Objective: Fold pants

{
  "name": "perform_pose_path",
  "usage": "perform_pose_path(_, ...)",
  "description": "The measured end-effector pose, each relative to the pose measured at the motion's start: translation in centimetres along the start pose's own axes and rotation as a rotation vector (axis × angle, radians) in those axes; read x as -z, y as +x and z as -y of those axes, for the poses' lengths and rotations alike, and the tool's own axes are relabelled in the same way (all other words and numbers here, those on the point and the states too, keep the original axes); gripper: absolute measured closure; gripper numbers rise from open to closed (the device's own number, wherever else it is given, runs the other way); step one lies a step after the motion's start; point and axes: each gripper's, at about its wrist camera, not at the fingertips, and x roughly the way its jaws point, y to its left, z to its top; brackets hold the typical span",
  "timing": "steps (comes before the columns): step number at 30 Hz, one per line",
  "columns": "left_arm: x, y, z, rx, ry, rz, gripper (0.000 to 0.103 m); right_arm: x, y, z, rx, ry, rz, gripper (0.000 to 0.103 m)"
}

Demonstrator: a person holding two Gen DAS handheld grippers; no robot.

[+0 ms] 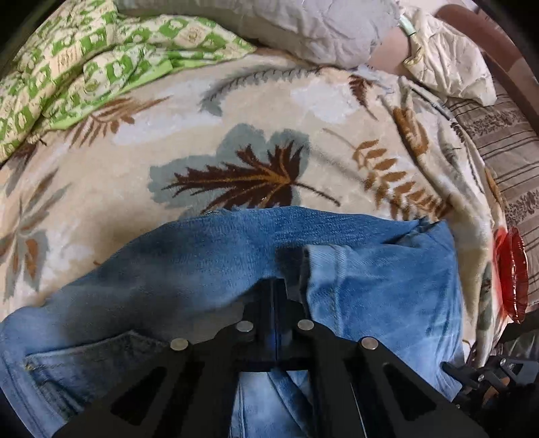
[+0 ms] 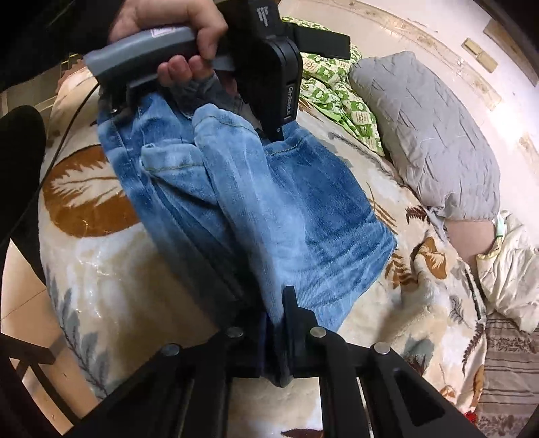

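Faded blue jeans [image 1: 370,269] lie folded over on a leaf-patterned blanket [image 1: 151,134]. My left gripper [image 1: 277,286] stands steeply down on them with its jaws together, and denim bunches up around the tips. In the right wrist view a hand [image 2: 175,20] holds that left gripper [image 2: 275,133] at the far, waistband end of the jeans [image 2: 269,202]. My right gripper [image 2: 281,303] is shut on the near edge of the jeans, with denim showing between its fingers. It also shows at the lower right of the left wrist view as the right gripper [image 1: 468,374].
A green patterned quilt [image 1: 101,67] and a grey pillow [image 2: 438,134] lie at the far side of the bed. A red object [image 1: 512,273] and striped cloth [image 1: 505,141] sit at the right edge. A cable [image 2: 57,141] hangs at the left, beside the bed edge.
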Motion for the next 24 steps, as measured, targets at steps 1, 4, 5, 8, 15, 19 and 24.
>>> perform_pose_path(1, 0.0, -0.9, 0.0, 0.004, -0.006, 0.022, 0.069, -0.1, -0.2, 0.2, 0.007, 0.012, 0.005, 0.089)
perform_pose_path(4, 0.4, -4.1, -0.5, -0.017, -0.025, 0.117, 0.001, -0.4, -1.2, 1.1, 0.008, 0.087, 0.005, 0.039)
perform_pose_path(5, 0.6, -5.1, -0.8, 0.007, -0.036, 0.148, 0.001, -0.5, -1.9, 1.6, 0.005, 0.115, 0.026, 0.024)
perform_pose_path(8, 1.6, -8.2, -2.0, 0.072, -0.101, 0.207, 0.0, -0.8, -4.2, 3.1, -0.011, 0.187, 0.106, 0.014)
perform_pose_path(15, 7.5, -13.7, -5.5, 0.198, -0.323, 0.403, 0.0, -1.3, -5.7, 5.9, -0.105, 0.394, 0.149, 0.012)
perform_pose_path(19, 12.8, -15.6, -7.4, 0.146, -0.397, 0.495, 0.0, -2.0, -5.4, 7.4, -0.163, 0.478, 0.163, 0.012)
perform_pose_path(24, 18.4, -15.6, -9.0, 0.073, -0.475, 0.524, 0.0, -5.2, -5.2, 8.6, -0.192, 0.457, 0.184, 0.012)
